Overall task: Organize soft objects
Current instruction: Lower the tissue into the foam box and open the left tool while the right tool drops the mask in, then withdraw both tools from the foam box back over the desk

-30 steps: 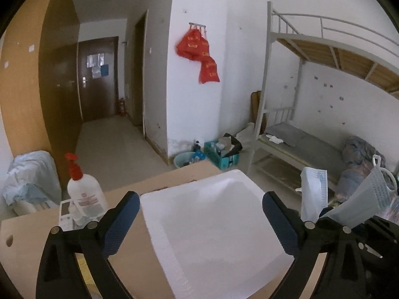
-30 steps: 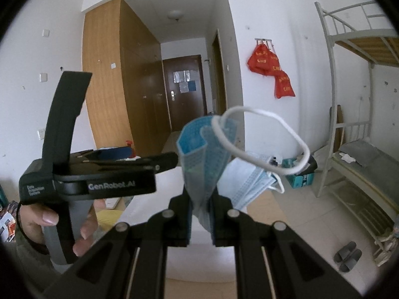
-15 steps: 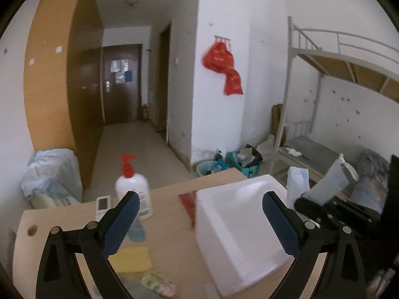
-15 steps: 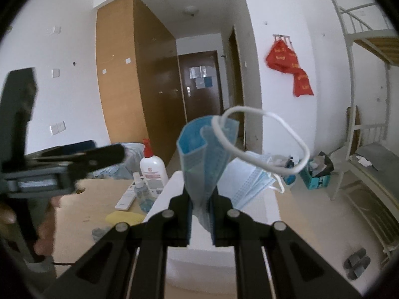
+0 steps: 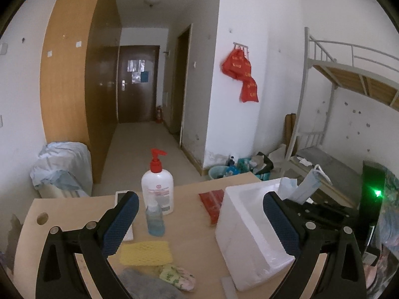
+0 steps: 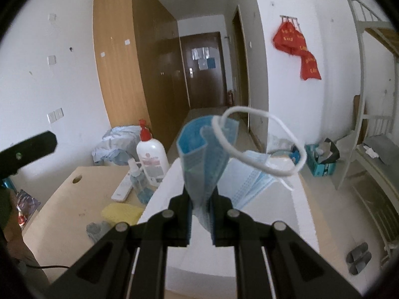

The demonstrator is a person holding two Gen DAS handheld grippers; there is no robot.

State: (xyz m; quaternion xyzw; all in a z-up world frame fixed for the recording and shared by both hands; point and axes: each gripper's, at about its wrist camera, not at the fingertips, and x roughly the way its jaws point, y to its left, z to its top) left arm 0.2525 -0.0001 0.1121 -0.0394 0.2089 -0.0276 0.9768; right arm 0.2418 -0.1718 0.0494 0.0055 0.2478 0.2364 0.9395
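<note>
the right gripper (image 6: 200, 214) was clamped on a folded blue face mask (image 6: 204, 159), which stood up from between the closed jaws with its white ear loop (image 6: 261, 142) arching to the right; a second, paler mask (image 6: 251, 179) hung just behind it. both were held above the white foam box (image 6: 249, 244), which stood on the right part of the wooden table (image 6: 62, 211). the left gripper (image 5: 199, 224) had its jaws spread wide with nothing between the blue-padded fingers (image 5: 119, 224), and it was held above the table's near edge, left of the box (image 5: 249, 236). in the left wrist view the masks (image 5: 306, 186) showed beyond the box's far right corner. on the table lay a yellow cloth (image 5: 146, 253), a grey cloth (image 5: 147, 286) and a green patterned cloth (image 5: 177, 277), close together near the front edge. behind them stood a white pump bottle (image 5: 157, 186) with a red head, a small clear bottle (image 5: 155, 218) of blue liquid just in front of it, a white remote (image 6: 122, 190), and a red packet (image 5: 212, 205) touching the box's left side.
</note>
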